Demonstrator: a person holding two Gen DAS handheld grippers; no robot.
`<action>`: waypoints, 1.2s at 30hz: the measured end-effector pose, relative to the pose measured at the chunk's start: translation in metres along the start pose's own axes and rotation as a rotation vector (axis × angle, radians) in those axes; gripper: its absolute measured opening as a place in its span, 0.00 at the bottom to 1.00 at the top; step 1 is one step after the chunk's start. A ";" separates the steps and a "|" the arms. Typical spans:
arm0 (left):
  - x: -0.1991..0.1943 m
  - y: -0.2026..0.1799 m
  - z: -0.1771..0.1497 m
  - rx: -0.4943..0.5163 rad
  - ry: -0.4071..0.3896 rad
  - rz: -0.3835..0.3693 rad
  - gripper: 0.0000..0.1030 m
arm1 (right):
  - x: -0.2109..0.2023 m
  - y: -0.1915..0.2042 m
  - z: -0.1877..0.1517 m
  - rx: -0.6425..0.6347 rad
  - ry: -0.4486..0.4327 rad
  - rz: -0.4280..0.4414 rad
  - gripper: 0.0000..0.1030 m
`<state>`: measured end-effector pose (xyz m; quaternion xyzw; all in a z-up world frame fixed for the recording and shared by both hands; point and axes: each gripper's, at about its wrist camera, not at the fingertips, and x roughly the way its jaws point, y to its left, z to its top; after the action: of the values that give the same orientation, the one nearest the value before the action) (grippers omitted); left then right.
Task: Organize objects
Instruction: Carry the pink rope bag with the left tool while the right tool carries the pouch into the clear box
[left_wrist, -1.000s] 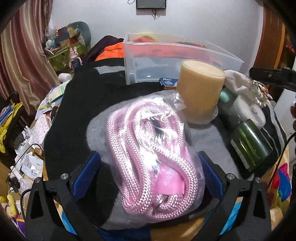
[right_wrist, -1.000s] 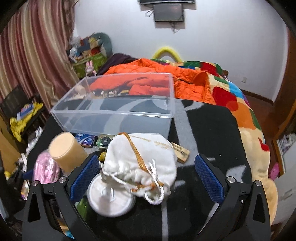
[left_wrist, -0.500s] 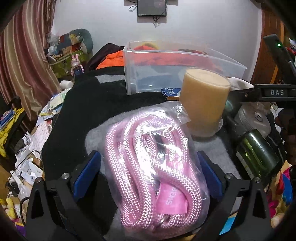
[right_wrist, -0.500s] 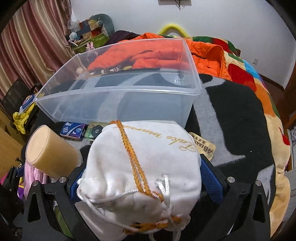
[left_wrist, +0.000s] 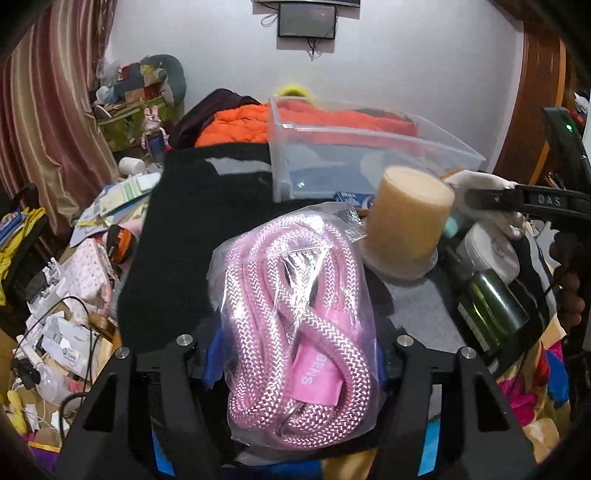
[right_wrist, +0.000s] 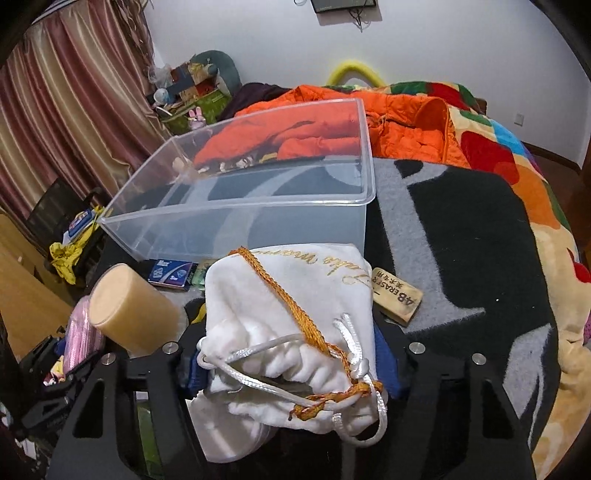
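Observation:
A clear bag of pink rope (left_wrist: 288, 295) sits between the blue pads of my left gripper (left_wrist: 295, 354). Its jaws are closing and the pads press the bag's sides, which have bunched narrower. A white drawstring pouch (right_wrist: 288, 295) with an orange cord fills my right gripper (right_wrist: 290, 365). Those jaws are closing too, with the pads squeezing the pouch. The clear plastic bin (right_wrist: 236, 206) stands just beyond both, on the black and grey blanket (right_wrist: 461, 236); in the left wrist view the bin (left_wrist: 369, 147) is behind the rope.
A tan cylinder (left_wrist: 410, 218) stands between the two grippers. To its right lie a white jar (left_wrist: 487, 251) and a dark green bottle (left_wrist: 487, 306). A small blue box (right_wrist: 170, 273) and an eraser (right_wrist: 397, 295) lie by the bin. Clutter covers the floor at the left (left_wrist: 74, 295).
Both pairs of jaws came in from wide apart onto their things. The right gripper moved forward and down around the pouch. The rope bag is squeezed narrower and sits slightly higher.

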<state>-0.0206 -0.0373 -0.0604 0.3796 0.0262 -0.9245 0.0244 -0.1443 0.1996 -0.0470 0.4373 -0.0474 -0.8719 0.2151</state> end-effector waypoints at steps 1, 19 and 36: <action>-0.002 0.000 0.002 0.000 -0.006 -0.001 0.58 | -0.003 0.000 0.000 0.000 -0.010 0.004 0.65; -0.019 0.004 0.080 0.006 -0.154 -0.035 0.58 | -0.052 0.032 0.030 -0.094 -0.175 0.004 0.65; 0.018 -0.017 0.172 0.092 -0.171 -0.066 0.58 | -0.051 0.038 0.094 -0.076 -0.286 0.012 0.65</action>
<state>-0.1550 -0.0325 0.0499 0.2987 -0.0059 -0.9541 -0.0212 -0.1784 0.1770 0.0583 0.2999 -0.0470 -0.9251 0.2280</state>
